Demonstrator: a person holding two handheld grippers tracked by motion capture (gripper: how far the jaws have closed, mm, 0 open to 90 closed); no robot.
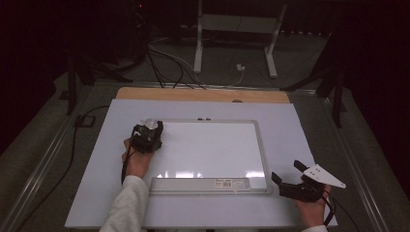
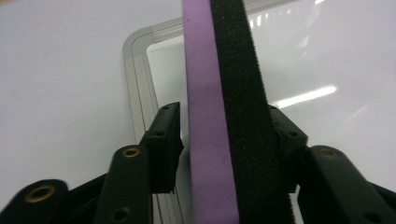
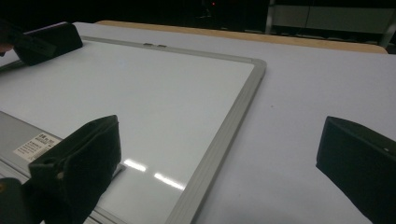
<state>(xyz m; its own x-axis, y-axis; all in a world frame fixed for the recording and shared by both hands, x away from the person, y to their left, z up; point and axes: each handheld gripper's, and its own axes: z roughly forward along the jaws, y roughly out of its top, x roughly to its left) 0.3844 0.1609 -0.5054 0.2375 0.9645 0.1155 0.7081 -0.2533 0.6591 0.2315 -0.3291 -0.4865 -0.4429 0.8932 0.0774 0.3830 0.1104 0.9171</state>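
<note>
A whiteboard point(image 1: 208, 150) with a grey frame lies flat on the white table, its surface wiped clean. My left gripper point(image 1: 153, 126) hovers at the board's far left corner, shut on an eraser point(image 2: 224, 116) with a purple foam body and a black felt face, held on edge between the jaws. The board's rounded corner point(image 2: 133, 46) lies just behind the eraser. My right gripper point(image 1: 286, 173) rests on the table off the board's near right corner, open, with nothing between its wide-apart jaws. In the right gripper view the board's frame point(image 3: 229, 126) runs between them.
A grey pen tray point(image 1: 200, 183) with a label runs along the board's near edge. The wooden table edge point(image 1: 203, 94) lies beyond the white sheet. Cables point(image 1: 164, 67) and a white stand point(image 1: 234, 29) sit on the floor behind, in the dark.
</note>
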